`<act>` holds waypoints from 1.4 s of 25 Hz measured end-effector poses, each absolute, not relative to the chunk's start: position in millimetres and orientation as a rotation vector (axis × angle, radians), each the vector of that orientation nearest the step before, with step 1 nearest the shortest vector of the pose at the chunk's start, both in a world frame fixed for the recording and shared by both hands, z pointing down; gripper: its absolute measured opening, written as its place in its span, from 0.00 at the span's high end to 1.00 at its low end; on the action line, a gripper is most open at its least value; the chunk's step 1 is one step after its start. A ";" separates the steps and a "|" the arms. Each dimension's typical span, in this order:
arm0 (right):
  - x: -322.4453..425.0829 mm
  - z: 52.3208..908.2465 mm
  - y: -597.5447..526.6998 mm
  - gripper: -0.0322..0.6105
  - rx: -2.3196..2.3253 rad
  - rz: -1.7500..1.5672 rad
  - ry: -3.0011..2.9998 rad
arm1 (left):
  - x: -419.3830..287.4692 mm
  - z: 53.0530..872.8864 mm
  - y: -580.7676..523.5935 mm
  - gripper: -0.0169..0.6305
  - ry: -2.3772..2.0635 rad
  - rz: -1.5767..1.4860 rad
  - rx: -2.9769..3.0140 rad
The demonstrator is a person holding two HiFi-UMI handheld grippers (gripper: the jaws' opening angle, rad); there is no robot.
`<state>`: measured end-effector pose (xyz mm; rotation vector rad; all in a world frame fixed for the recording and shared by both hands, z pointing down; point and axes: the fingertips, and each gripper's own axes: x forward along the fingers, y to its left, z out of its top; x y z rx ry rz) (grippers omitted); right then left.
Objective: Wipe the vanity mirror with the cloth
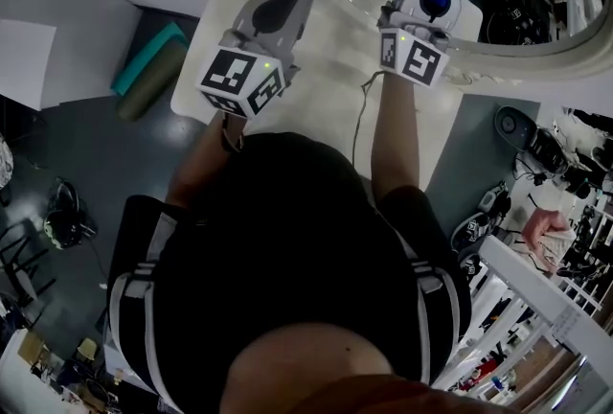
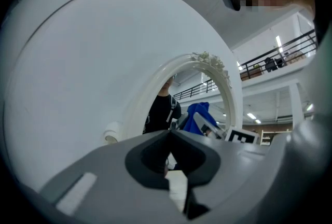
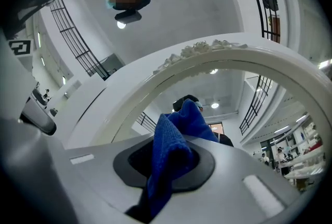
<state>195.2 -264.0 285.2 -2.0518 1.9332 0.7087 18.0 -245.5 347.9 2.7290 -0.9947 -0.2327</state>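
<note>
Gripping a bunched blue cloth (image 3: 189, 119) tight between its jaws, my right claw (image 3: 170, 166) is up at the vanity mirror (image 3: 233, 85), the cloth over the lower part of the glass just inside the mirror's white carved frame (image 3: 207, 49). Left of the mirror, my left claw (image 2: 168, 137) hangs with jaws closed together on nothing, above the white tabletop (image 1: 335, 67) that runs up to the mirror. Deep in the mirror, the cloth and my dark shirt show as reflections.
</note>
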 end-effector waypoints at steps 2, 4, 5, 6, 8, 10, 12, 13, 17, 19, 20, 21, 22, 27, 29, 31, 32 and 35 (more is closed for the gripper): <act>189.5 287.9 -267.6 0.89 -2.062 0.724 1.953 | 14.4 350.8 -247.6 0.96 -1.000 -0.231 2.723; 182.2 289.2 -271.3 0.89 -2.067 0.737 1.978 | 11.1 351.7 -248.9 0.96 -1.004 -0.233 2.718; 177.8 289.3 -273.4 0.89 -2.067 0.740 1.991 | 9.5 351.2 -249.3 0.96 -1.006 -0.234 2.716; 172.6 289.7 -275.7 0.89 -2.067 0.742 2.007 | 7.8 350.6 -249.7 0.96 -1.007 -0.236 2.714; 158.4 293.5 -282.3 0.89 -2.064 0.757 2.049 | 2.8 350.7 -251.1 0.96 -1.008 -0.238 2.710; 141.3 299.5 -290.5 0.89 -2.049 0.816 2.102 | -2.1 352.4 -253.5 0.96 -1.012 -0.240 2.704; 128.4 307.6 -297.3 0.89 -2.043 0.865 2.152 | -4.0 353.6 -254.8 0.96 -1.021 -0.244 2.695; 123.8 312.6 -299.9 0.89 -2.040 0.849 2.176 | -4.1 354.0 -254.9 0.96 -1.025 -0.245 2.692; 104.9 331.9 -311.5 0.89 -2.003 0.800 2.245 | -10.0 356.6 -257.1 0.96 -1.037 -0.240 2.684; 94.1 341.4 -317.5 0.89 -1.988 0.760 2.265 | -16.7 357.1 -258.9 0.96 -1.046 -0.242 2.678; 88.9 345.0 -319.4 0.89 -1.971 0.718 2.267 | -19.9 357.0 -259.2 0.96 -1.050 -0.244 2.675; 83.7 347.9 -320.7 0.89 -1.950 0.675 2.266 | -23.2 357.2 -259.2 0.96 -1.053 -0.246 2.673; 78.9 350.7 -321.7 0.89 -1.930 0.647 2.267 | -26.4 357.8 -259.1 0.96 -1.057 -0.247 2.670; 70.1 374.3 -331.4 0.89 -1.905 0.640 2.339 | -31.6 363.5 -261.5 0.96 -1.076 -0.244 2.656; 64.9 379.9 -334.7 0.89 -1.884 0.606 2.359 | -33.7 363.5 -262.3 0.96 -1.081 -0.244 2.653; 61.1 382.0 -335.8 0.89 -1.845 0.550 2.360 | -36.4 362.3 -262.3 0.96 -1.087 -0.244 2.652; 60.4 383.5 -336.1 0.89 -1.825 0.521 2.359 | -37.8 362.0 -262.1 0.96 -1.091 -0.245 2.650; 61.7 398.1 -338.5 0.89 -1.808 0.437 2.381 | -40.9 364.4 -261.7 0.96 -1.105 -0.245 2.642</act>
